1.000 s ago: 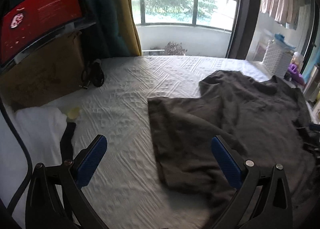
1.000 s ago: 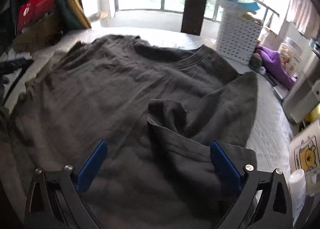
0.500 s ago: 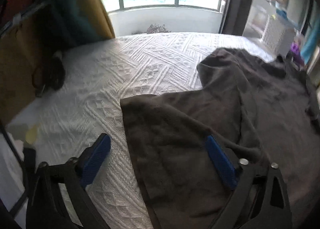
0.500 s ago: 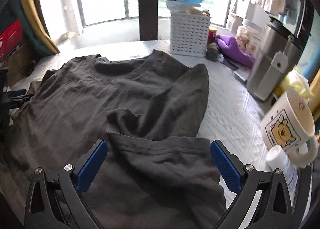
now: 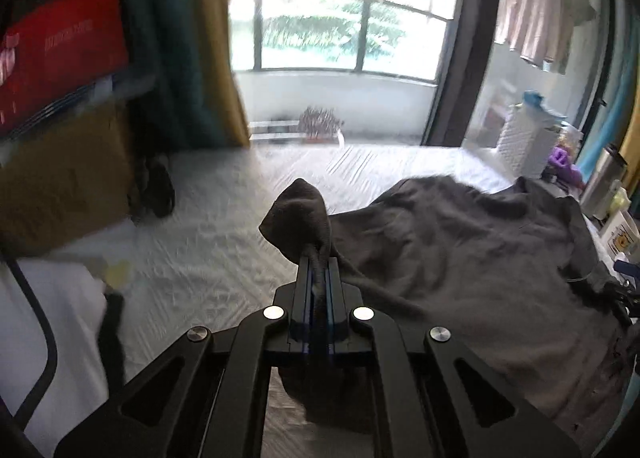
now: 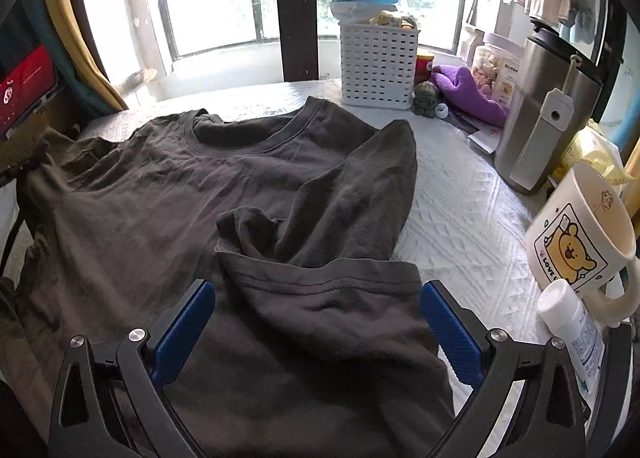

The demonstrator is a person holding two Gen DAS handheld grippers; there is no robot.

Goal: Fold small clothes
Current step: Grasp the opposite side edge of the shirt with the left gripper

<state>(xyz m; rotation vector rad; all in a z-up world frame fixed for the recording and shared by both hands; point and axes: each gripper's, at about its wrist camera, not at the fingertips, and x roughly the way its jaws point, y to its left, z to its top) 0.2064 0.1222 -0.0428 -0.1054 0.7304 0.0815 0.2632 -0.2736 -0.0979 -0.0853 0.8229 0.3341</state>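
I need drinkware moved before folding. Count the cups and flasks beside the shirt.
2: a bear-print mug at the bed's right edge, and a steel flask behind it, next to the snack jar. More may be hidden behind the white basket.

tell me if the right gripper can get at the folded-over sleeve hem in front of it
Probably yes: the right gripper stands open with the sleeve hem lying flat on the dark t-shirt between its fingers, nothing over it.
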